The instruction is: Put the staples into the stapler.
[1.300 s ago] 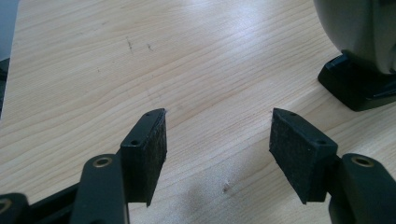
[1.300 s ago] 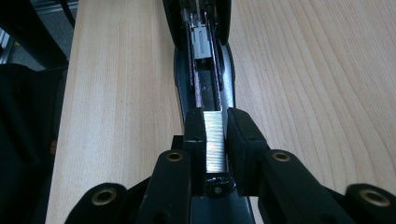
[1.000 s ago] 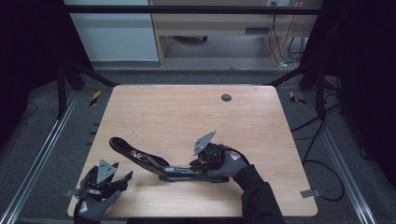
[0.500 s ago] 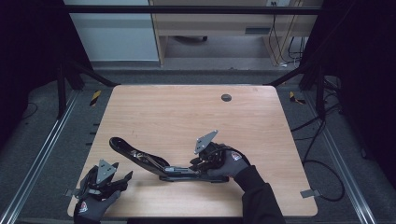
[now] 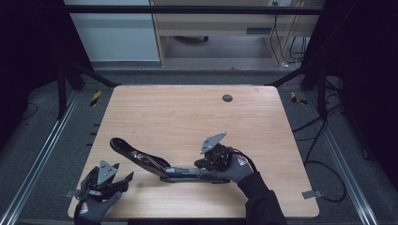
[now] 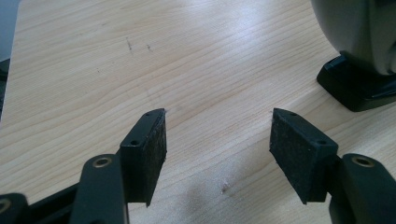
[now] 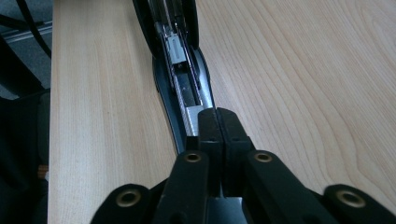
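Black, opened-out stapler (image 5: 155,161) lay flat near the front of the wooden surface (image 5: 187,112), its magazine channel exposed. Right hand-held gripper (image 5: 202,165) rested at the stapler's right end, its jaws having just closed fully, pads meeting over the channel's end. Left hand-held gripper (image 5: 123,180) sat near the front left corner, jaws apart and empty.

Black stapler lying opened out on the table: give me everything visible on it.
The black stapler lies swung open on the wooden table, near the front edge: curved top arm to the left, base to the right. The metal staple channel faces up. The right gripper, jaws having just closed, sits shut at the channel's near end; whether it pinches anything is unclear.
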The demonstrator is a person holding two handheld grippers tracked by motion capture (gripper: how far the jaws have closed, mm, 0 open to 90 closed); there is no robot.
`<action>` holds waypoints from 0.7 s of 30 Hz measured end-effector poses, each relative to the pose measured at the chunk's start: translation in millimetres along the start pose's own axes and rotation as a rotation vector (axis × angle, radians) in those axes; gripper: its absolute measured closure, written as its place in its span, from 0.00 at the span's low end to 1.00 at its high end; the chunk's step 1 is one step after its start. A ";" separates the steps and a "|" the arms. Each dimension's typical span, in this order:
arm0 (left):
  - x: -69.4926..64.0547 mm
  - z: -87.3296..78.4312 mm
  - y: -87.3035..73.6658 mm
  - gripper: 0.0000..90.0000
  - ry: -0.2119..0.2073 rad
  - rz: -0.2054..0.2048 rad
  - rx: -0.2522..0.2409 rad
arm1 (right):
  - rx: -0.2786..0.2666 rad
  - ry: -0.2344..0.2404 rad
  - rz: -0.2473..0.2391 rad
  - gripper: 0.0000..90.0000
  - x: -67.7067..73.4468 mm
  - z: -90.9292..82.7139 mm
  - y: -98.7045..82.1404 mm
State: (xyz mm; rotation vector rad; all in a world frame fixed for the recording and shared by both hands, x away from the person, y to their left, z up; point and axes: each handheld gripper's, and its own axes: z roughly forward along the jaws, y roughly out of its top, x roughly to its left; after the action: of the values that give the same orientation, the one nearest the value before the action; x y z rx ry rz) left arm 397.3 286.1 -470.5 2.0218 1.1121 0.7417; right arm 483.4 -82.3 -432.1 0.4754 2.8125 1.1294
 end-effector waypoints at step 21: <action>-0.3 -1.4 0.5 0.40 0.000 0.002 -0.008 | -0.041 -0.043 0.019 1.00 7.8 0.6 -6.0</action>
State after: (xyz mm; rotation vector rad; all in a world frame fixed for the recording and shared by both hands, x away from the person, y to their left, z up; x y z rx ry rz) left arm 396.4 286.0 -469.3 2.0166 1.1063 0.7461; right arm 474.6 -83.6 -436.3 0.5173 2.7478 1.1639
